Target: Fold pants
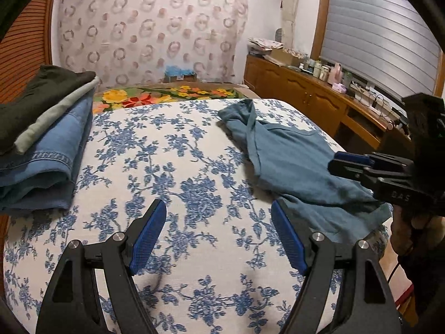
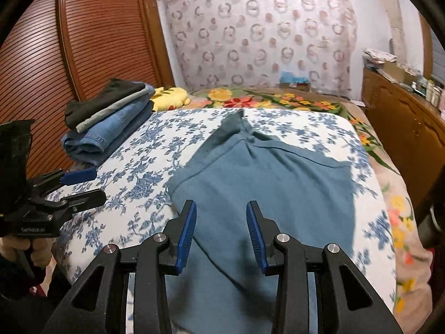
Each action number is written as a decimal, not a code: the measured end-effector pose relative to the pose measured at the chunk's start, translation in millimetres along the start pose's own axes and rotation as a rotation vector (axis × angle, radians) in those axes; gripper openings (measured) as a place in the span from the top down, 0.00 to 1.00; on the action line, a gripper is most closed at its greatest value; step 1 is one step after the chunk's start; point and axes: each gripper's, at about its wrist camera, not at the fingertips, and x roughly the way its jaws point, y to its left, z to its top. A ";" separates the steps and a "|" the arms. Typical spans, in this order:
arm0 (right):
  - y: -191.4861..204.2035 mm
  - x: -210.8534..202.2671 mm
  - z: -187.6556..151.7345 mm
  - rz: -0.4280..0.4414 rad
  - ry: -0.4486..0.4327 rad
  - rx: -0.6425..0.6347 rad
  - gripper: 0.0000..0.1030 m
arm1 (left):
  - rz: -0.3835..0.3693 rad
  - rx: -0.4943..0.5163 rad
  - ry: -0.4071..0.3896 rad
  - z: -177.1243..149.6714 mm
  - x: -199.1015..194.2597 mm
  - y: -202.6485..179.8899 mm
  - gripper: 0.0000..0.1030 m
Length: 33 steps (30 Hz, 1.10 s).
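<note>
The teal pants [image 2: 267, 183] lie rumpled on the floral bed [image 1: 194, 250]. The left gripper [image 1: 218, 236] hovers spread wide over bare cover. The right gripper [image 2: 221, 236] stands parted above the pants, gripping nothing.

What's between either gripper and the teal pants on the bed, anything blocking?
Nothing visible. The right gripper hangs open directly over the teal pants, with no cloth between its pads. The left gripper, also open and empty, is over bare floral bedspread beside the pants. The stack of folded clothes sits off to the far side.
</note>
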 end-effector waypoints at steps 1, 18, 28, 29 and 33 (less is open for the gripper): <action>2.6 4.6 3.8 0.006 0.008 -0.009 0.63 | 0.005 -0.003 -0.002 -0.2 0.3 1.9 0.24; 34.6 79.6 33.2 0.048 0.141 -0.144 0.62 | 0.023 -0.040 0.000 -9.4 -0.7 17.9 0.24; 46.0 102.2 33.7 0.021 0.190 -0.215 0.62 | 0.016 -0.037 0.014 -12.5 3.7 14.4 0.24; 44.5 102.9 34.7 0.030 0.185 -0.209 0.67 | 0.015 -0.034 0.017 -13.1 4.4 13.2 0.24; 35.4 98.4 39.1 0.071 0.165 -0.173 0.94 | 0.010 -0.022 0.024 -14.8 6.0 8.0 0.24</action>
